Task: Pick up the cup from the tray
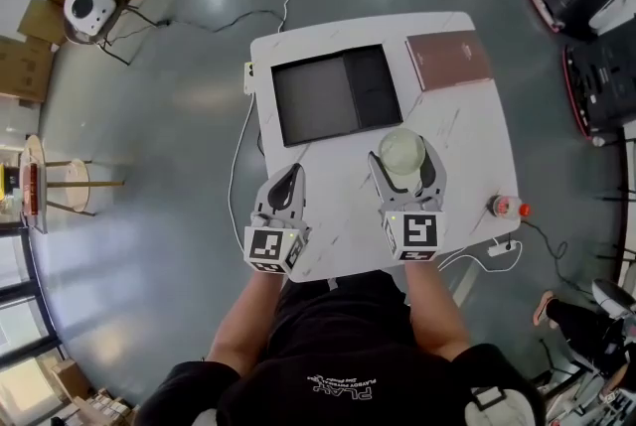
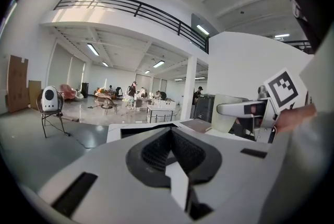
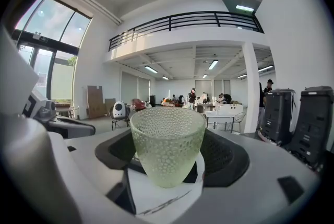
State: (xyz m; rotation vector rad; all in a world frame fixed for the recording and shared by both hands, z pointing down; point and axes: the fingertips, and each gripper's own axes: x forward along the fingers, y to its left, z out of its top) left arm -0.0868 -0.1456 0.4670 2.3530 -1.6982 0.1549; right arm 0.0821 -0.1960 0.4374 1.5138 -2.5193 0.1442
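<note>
A pale green dimpled glass cup [image 1: 402, 154] [image 3: 167, 144] stands upright between the jaws of my right gripper [image 1: 405, 163] [image 3: 168, 168], which is shut on it. It is held over the white table [image 1: 467, 136], just in front of the dark tray [image 1: 333, 96]. The tray lies on the far half of the table and shows two bare compartments. My left gripper [image 1: 289, 176] [image 2: 175, 165] hovers over the table's near left part with its jaws shut and nothing between them. The left gripper view shows the cup [image 2: 223, 113] off to the right.
A pinkish-brown flat pad [image 1: 448, 60] lies at the table's far right corner. A red-topped button [image 1: 507, 208] sits at the right edge, with a white power strip [image 1: 502, 248] and cables below it. Grey floor surrounds the table.
</note>
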